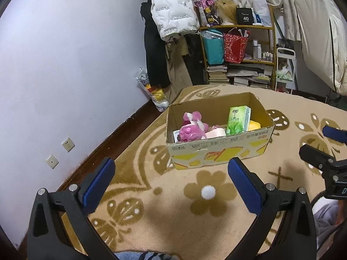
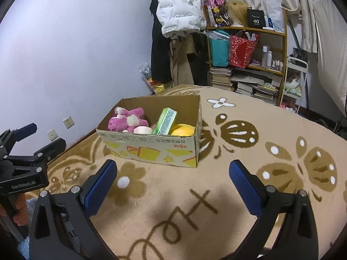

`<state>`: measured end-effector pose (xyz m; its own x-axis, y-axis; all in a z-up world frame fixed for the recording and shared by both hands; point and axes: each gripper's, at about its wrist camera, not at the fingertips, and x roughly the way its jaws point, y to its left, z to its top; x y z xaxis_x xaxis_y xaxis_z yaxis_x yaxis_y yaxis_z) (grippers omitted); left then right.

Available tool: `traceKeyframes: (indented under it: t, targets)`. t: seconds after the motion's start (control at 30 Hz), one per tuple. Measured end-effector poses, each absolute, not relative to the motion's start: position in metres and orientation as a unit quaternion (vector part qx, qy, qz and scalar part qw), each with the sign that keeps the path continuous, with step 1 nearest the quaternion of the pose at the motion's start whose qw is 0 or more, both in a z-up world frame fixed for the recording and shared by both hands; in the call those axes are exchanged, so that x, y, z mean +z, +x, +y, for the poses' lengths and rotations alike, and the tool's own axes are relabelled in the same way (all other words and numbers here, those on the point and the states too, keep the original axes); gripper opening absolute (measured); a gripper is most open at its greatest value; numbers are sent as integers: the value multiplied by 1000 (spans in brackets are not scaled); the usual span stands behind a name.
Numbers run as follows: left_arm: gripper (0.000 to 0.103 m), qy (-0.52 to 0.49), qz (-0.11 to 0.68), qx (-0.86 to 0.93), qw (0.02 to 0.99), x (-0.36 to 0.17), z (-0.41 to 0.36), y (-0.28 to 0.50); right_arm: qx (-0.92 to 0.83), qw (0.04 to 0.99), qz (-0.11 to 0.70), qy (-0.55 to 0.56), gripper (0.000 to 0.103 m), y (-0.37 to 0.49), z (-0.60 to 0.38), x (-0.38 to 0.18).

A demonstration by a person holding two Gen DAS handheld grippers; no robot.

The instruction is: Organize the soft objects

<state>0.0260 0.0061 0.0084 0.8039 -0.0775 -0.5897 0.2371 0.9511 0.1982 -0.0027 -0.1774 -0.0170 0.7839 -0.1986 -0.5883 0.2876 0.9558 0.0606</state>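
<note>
An open cardboard box (image 1: 219,151) (image 2: 151,149) stands on the beige patterned carpet. Inside lie a pink plush bear (image 1: 192,129) (image 2: 128,120), a green tissue pack (image 1: 238,120) (image 2: 166,121), a pale pink roll (image 1: 215,133) (image 2: 143,130) and a yellow soft object (image 1: 254,125) (image 2: 183,130). My left gripper (image 1: 171,182) hovers open in front of the box with nothing between its fingers. My right gripper (image 2: 173,182) is also open and empty, short of the box's front right corner. Each gripper shows at the edge of the other's view.
A lilac wall with two sockets (image 1: 68,144) runs along the left. Behind the box stand a cluttered shelf (image 1: 238,43) with bags and stacked books, hanging coats (image 1: 171,8), and a plastic bag of toys (image 1: 156,93) on the floor. A sleeve (image 1: 325,216) shows at lower right.
</note>
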Motion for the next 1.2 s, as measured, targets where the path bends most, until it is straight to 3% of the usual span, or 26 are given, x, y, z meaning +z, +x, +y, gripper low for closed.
traceKeyframes:
  t: [1.2]
  targets:
    - [103,141,329,-70,931,-2,6,35,-144,939,302,81,103,-5,-182,-20]
